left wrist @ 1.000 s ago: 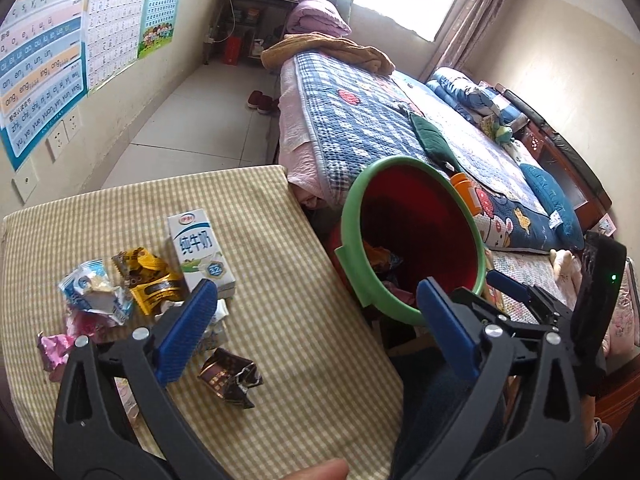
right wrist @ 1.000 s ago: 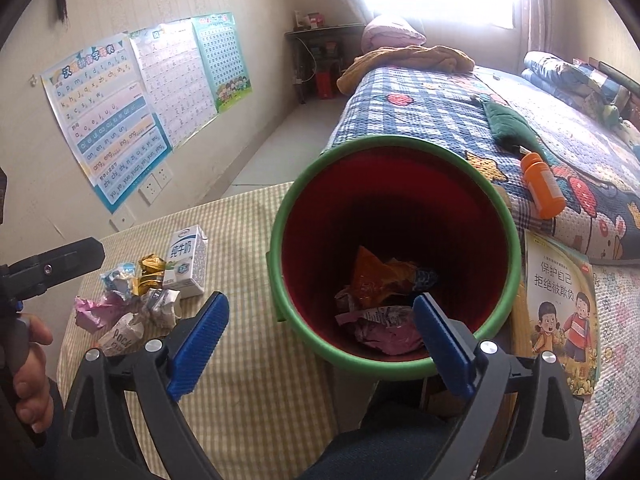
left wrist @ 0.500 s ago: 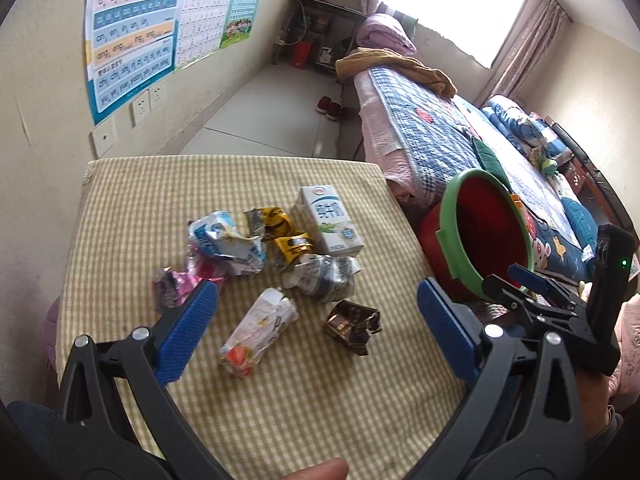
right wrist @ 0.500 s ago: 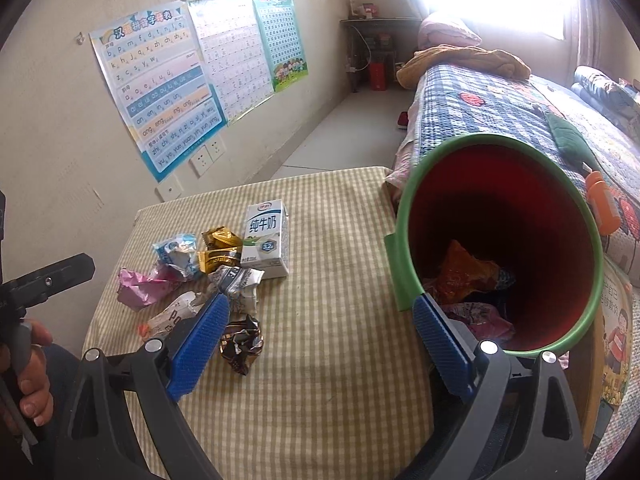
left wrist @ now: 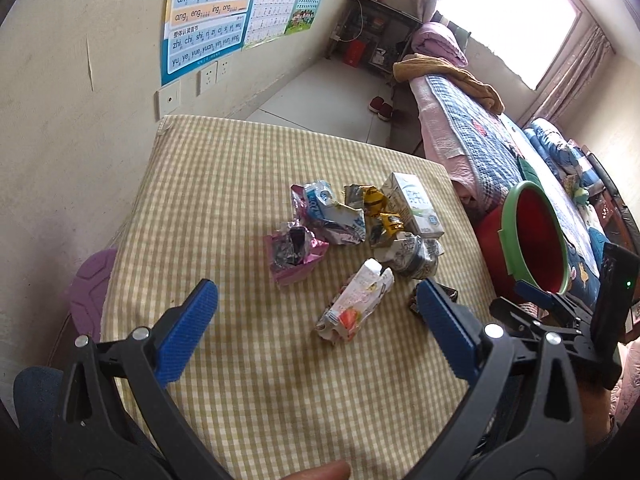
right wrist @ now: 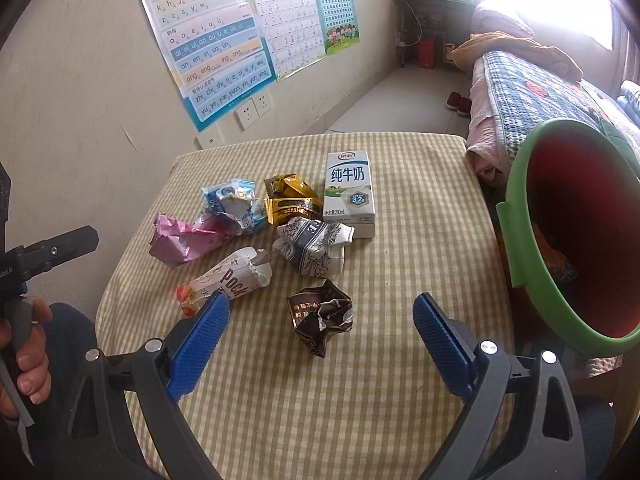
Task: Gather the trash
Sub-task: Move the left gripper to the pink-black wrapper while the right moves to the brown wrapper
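— What's on the table [right wrist: 400, 400] from where you stand?

— A yellow-and-cream checked cloth, and a heap of crumpled trash. The one rigid thing is a white milk carton [right wrist: 350, 192], boxy, lying flat. Touching its near corner sits a scrunched white wrapper with dark leaf print [right wrist: 314, 250]. At nine o'clock from the carton are gold foil wrappers [right wrist: 290, 200], then a blue-and-white packet [right wrist: 236, 204] and a shiny pink foil bag [right wrist: 188, 238].

— And closer to the grippers?

— A flattened Pocky pouch [right wrist: 226, 280], torn at one end, and a dark brown balled-up wrapper [right wrist: 322, 316], glossy and creased.

— Are they gripping anything?

— No. The right gripper [right wrist: 320, 338] has its ribbed blue pads spread wide, empty, with the brown wrapper lying between them. The left gripper [left wrist: 316, 330] is equally wide apart and empty, hovering near the Pocky pouch.

— The bin?

— A red plastic bucket with a green rim [right wrist: 568, 240], tilted at three o'clock, just off the table edge, some wrappers inside.
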The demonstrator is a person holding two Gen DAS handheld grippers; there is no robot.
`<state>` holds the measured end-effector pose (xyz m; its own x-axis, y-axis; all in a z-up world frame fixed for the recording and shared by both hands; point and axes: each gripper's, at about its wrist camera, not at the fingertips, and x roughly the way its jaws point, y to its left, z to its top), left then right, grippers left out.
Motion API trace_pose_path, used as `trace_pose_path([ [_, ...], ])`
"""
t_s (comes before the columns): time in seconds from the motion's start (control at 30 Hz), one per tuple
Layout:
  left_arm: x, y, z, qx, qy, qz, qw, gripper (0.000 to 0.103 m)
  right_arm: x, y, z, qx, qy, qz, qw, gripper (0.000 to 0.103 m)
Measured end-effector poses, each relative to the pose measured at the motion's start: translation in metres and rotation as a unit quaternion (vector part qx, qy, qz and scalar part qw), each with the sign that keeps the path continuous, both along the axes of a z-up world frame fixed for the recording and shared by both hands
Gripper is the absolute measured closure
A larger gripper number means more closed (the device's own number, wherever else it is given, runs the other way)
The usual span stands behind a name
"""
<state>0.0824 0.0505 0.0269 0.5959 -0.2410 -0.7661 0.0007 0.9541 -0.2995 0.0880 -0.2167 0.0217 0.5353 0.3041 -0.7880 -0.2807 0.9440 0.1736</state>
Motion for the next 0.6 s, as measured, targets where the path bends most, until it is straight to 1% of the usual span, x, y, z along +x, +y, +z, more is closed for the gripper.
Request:
trace_pose_path([
  [0.1, 0.005, 0.004, -0.007, -0.001, 0.004, 0.003, 1.0, 0.006, 0.001, 0.003, -0.008, -0.007, 0.008, 0.004, 1.0, 0.013],
  [0.27, 0.02, 0.001, -0.018, 0.013, 0.015, -0.003, 0.9998, 0.006, 0.007, 0.007, -0.027, -0.009, 0.033, 0.003, 0.999, 0.013],
  [0.4, 0.034, -0.001, -0.029, 0.02, 0.026, -0.007, 0.9994, 0.006, 0.013, 0.01, -0.038, -0.014, 0.039, 0.004, 0.999, 0.014],
  [0.6, 0.05, -0.004, -0.048, 0.026, 0.036, -0.019, 0.9988, 0.007, 0.022, 0.013, -0.054, -0.02, 0.053, 0.007, 0.998, 0.018],
])
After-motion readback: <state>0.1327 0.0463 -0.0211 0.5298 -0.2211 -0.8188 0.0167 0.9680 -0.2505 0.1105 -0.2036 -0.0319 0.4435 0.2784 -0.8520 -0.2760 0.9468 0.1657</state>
